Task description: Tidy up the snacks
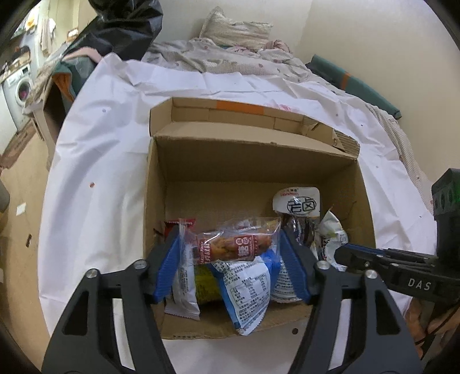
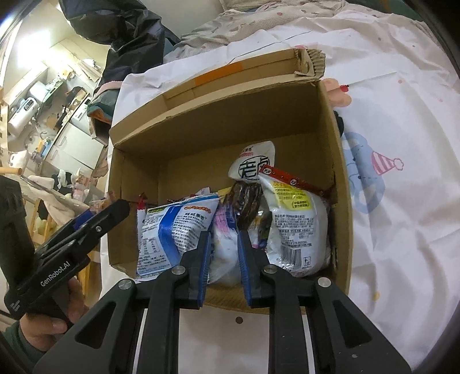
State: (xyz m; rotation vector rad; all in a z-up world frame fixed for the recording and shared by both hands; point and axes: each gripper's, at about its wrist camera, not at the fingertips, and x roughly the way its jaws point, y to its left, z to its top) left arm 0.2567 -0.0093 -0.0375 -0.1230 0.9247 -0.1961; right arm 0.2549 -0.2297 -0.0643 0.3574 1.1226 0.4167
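An open cardboard box (image 1: 253,161) lies on a white sheet and holds several snack packets. My left gripper (image 1: 230,244) is at the box's near edge, shut on a clear-wrapped red snack bar (image 1: 233,244) held crosswise between its blue pads. Below it lie a blue-and-white packet (image 1: 247,290) and a yellow one (image 1: 205,284). My right gripper (image 2: 224,250) is shut on a white and pink packet (image 2: 225,247) inside the box (image 2: 218,115), between a blue packet (image 2: 169,227) and a white bag with a yellow label (image 2: 296,224). It also shows at the right in the left wrist view (image 1: 345,253).
A white and black packet (image 1: 297,200) stands against the box's back right. The white sheet (image 1: 100,161) covers a bed with a quilt and pillow (image 1: 235,28) behind. A dark jacket (image 1: 126,26) hangs at the far left. A washing machine (image 1: 20,89) stands beyond.
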